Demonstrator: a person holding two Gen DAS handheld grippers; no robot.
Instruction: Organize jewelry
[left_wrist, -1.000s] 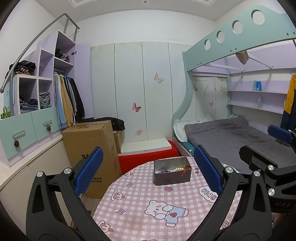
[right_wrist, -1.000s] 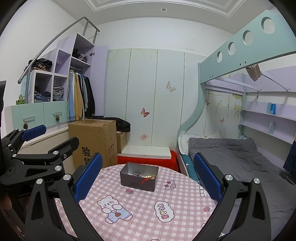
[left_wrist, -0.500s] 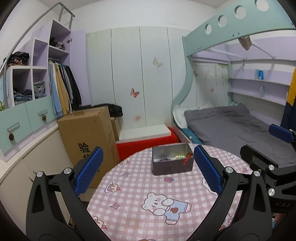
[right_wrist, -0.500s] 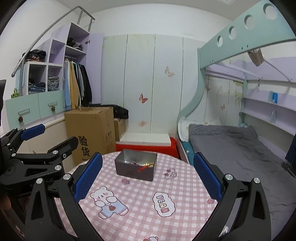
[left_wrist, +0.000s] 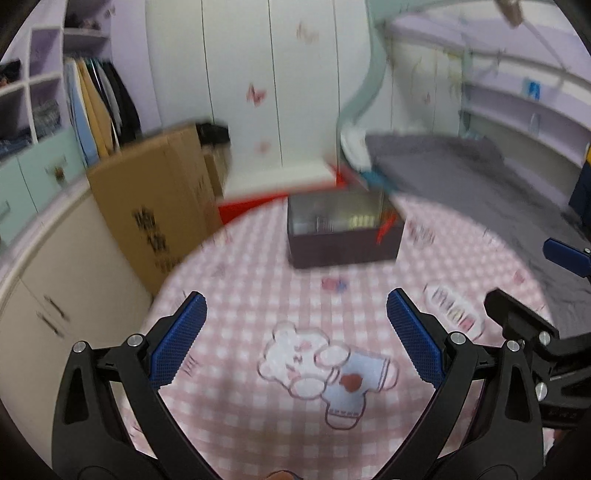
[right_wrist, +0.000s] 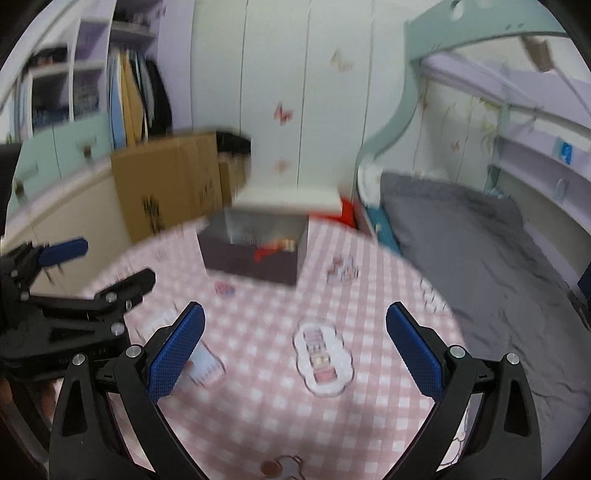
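I hold both tools low over the tabletop (left_wrist: 258, 295), side by side and aimed at the metal tin (left_wrist: 343, 236) that sits open near the far edge. My left gripper (left_wrist: 295, 332) has its blue fingers (left_wrist: 177, 339) spread wide with nothing between them, and my right gripper (right_wrist: 295, 332) is the same, fingers (right_wrist: 413, 350) parted and empty. I judge the wide stance suits a reach into the tin, since the jewelry (right_wrist: 277, 245) lies inside it: pale beads and something red draped over the front wall, though blur hides what each piece is. The tin stands well ahead of both pairs of fingers, nothing touching it.

The tabletop is round, under a pink checked cloth printed with a cartoon bear (left_wrist: 325, 373) and small labels; the cloth may slide if I push the tin. Beyond the table stand a cardboard box (left_wrist: 155, 206), a white wardrobe with butterfly stickers (right_wrist: 282, 112), hanging clothes (left_wrist: 99, 107) and a bunk bed with a grey blanket (right_wrist: 461, 236).
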